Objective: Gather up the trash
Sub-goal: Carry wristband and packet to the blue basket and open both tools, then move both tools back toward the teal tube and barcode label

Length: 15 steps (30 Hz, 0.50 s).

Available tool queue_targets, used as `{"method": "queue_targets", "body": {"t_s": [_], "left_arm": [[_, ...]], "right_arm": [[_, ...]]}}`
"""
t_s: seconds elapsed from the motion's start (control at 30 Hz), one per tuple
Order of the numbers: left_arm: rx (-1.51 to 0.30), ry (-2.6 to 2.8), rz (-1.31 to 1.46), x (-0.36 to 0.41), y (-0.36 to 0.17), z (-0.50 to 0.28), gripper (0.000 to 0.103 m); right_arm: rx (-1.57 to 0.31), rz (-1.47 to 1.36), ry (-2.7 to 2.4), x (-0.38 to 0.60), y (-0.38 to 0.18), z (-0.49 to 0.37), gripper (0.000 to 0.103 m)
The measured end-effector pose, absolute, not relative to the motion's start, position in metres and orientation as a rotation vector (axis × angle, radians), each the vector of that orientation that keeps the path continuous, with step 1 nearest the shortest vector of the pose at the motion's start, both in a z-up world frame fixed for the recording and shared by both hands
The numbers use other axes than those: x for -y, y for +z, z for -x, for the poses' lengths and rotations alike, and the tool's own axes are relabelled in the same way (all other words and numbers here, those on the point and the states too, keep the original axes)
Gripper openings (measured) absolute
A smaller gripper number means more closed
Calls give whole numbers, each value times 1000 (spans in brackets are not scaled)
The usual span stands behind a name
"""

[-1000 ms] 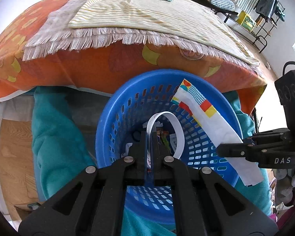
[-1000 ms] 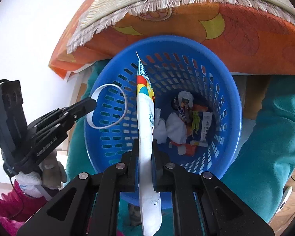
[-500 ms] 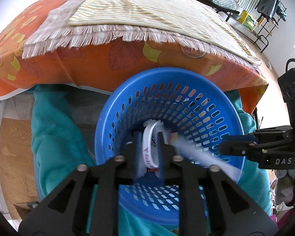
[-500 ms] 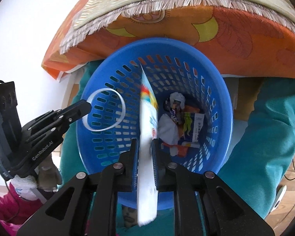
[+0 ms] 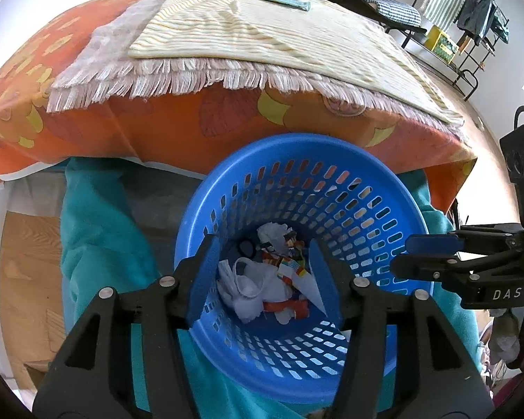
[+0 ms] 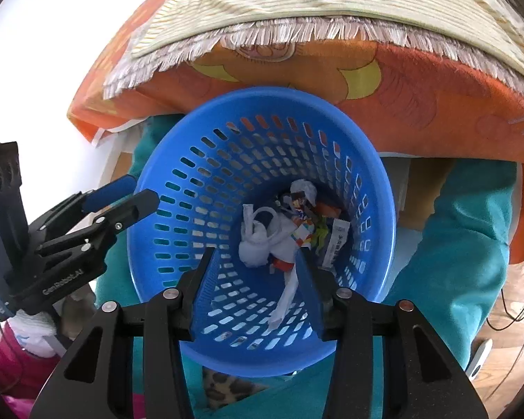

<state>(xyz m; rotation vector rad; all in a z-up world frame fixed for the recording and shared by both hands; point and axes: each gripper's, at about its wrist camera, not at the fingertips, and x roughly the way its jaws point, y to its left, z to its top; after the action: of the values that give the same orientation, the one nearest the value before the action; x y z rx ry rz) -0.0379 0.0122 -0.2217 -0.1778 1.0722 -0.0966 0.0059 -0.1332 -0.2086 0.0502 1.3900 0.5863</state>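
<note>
Currently logged: trash (image 5: pixel 269 286), crumpled paper and wrappers, lies at the bottom of the blue basket (image 5: pixel 394 209) beside the cloth-covered table (image 5: pixel 192 129). I hold left gripper (image 5: pixel 262 262) and right gripper (image 6: pixel 255 276) over its mouth so drops land inside; both jaws are opening, nothing between them.

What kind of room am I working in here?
Probably a bedroom or lived-in room at home: a bed with an orange flowered cover and fringed blanket, a clothes rack with hanging garments in the far corner, and a blue basket holding trash.
</note>
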Motion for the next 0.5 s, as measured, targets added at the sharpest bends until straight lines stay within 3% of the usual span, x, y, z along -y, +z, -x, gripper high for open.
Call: {"method": "queue_targets", "body": {"t_s": [0.5], "left_arm": [[-1051,-96,157,-8,-215,30,60]], "right_arm": [[-1297,38,510,137,-190,-13,54]]}}
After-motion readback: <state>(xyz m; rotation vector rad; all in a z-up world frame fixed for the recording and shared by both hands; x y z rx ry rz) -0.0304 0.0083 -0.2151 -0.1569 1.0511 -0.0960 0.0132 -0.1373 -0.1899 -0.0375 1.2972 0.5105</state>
